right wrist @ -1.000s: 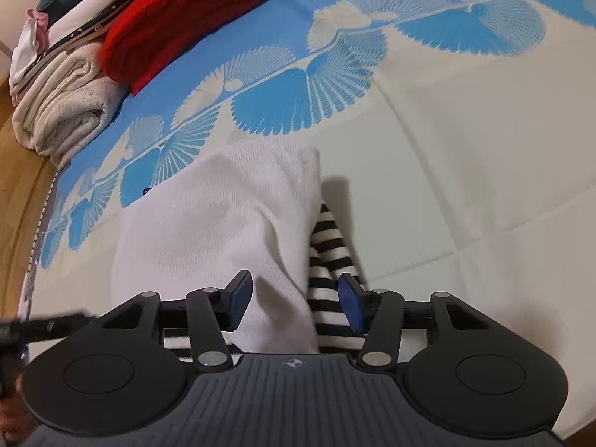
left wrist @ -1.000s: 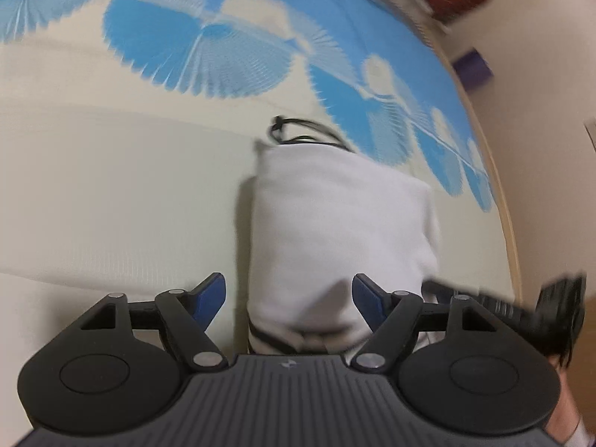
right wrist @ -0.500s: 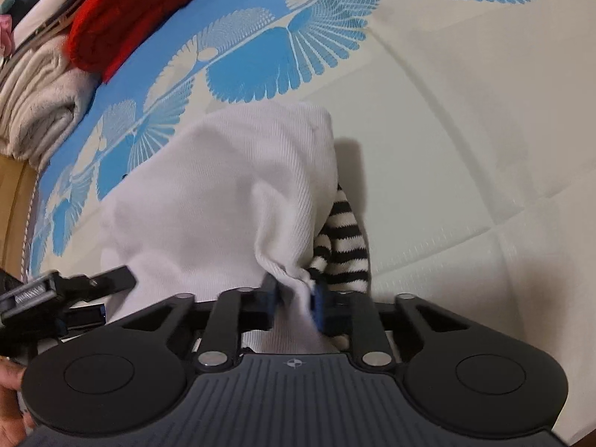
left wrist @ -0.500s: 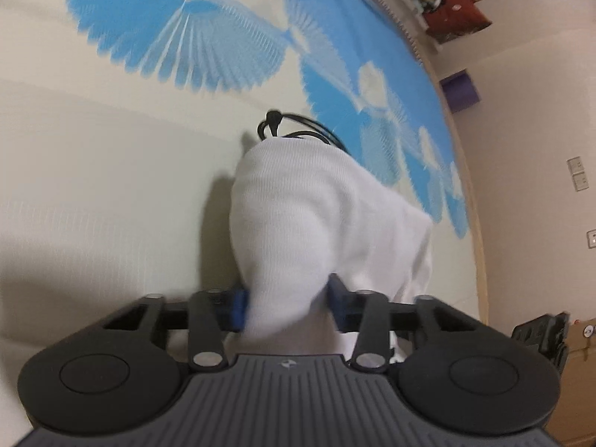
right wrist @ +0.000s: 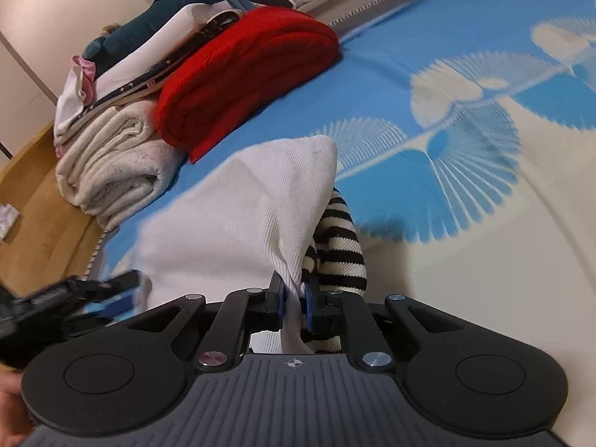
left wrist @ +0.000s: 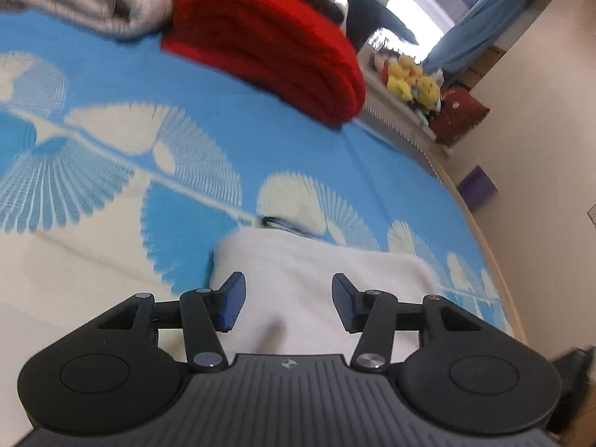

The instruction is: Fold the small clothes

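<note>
A white ribbed garment (left wrist: pixel 320 272) lies folded on the blue and cream bedspread (left wrist: pixel 111 171), a dark loop showing at its far edge. My left gripper (left wrist: pixel 288 301) hovers over its near part; the jaws are opening and the pads touch no cloth. In the right wrist view the white garment (right wrist: pixel 242 216) rises in a fold toward my right gripper (right wrist: pixel 294 307), whose jaws are closing with the pads pinching its white edge. A black-and-white striped part (right wrist: pixel 339 246) hangs beside that fold. The left gripper (right wrist: pixel 74 294) shows blurred at the left.
A folded red knit (left wrist: pixel 268 44) and cream towels (right wrist: pixel 111 164) are stacked at the far end of the bed, with more folded clothes on top. Yellow plush toys (left wrist: pixel 409 78) sit beyond. The wooden bed edge (left wrist: pixel 495 272) curves along the right.
Both grippers pinched the garment's near edge and carried it up and toward the far end. The left jaws have since parted and let go; the right still pinches the white edge.
</note>
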Demonstrator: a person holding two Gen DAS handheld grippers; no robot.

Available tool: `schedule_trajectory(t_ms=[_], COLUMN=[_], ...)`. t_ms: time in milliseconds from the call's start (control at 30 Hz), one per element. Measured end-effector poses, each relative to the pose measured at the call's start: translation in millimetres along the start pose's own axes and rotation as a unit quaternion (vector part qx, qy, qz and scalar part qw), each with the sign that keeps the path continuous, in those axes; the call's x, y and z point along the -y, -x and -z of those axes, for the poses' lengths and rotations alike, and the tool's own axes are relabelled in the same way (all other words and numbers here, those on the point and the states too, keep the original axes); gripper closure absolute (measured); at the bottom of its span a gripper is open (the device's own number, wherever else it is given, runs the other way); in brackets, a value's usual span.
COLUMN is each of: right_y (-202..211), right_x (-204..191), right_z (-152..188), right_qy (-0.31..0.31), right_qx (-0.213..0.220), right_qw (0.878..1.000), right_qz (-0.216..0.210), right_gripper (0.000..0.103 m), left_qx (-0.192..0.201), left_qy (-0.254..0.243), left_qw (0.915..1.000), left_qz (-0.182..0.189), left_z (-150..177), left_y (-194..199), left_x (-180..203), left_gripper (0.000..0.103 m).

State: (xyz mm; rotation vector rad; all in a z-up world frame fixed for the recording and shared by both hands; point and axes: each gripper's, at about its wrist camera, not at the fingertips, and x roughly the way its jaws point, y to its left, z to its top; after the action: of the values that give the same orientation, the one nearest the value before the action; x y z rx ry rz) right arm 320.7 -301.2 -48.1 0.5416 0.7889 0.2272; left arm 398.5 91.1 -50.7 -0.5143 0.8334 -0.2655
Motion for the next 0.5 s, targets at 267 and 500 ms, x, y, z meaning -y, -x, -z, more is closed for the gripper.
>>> schedule_trajectory(t_ms=[267,500], right_y=[-44.1,-11.0], right_x=[7.2,11.0], right_z=[-0.8,1.5], right_qy=[0.009,-0.006], right_qx=[-0.036,-0.043], right_qw=[0.996,0.997], right_qz=[0.083,0.069], right_gripper=[0.090,0.063], left_qx=[-0.161,-0.143], left_qy=[-0.100,-0.093], left_qw=[0.9799,0.9853], left_qz=[-0.062,-0.006], left_z=[54.8,55.9], left_y=[-28.2,3.8], left_x=[-7.4,1.5], left_gripper=[0.028,0.033])
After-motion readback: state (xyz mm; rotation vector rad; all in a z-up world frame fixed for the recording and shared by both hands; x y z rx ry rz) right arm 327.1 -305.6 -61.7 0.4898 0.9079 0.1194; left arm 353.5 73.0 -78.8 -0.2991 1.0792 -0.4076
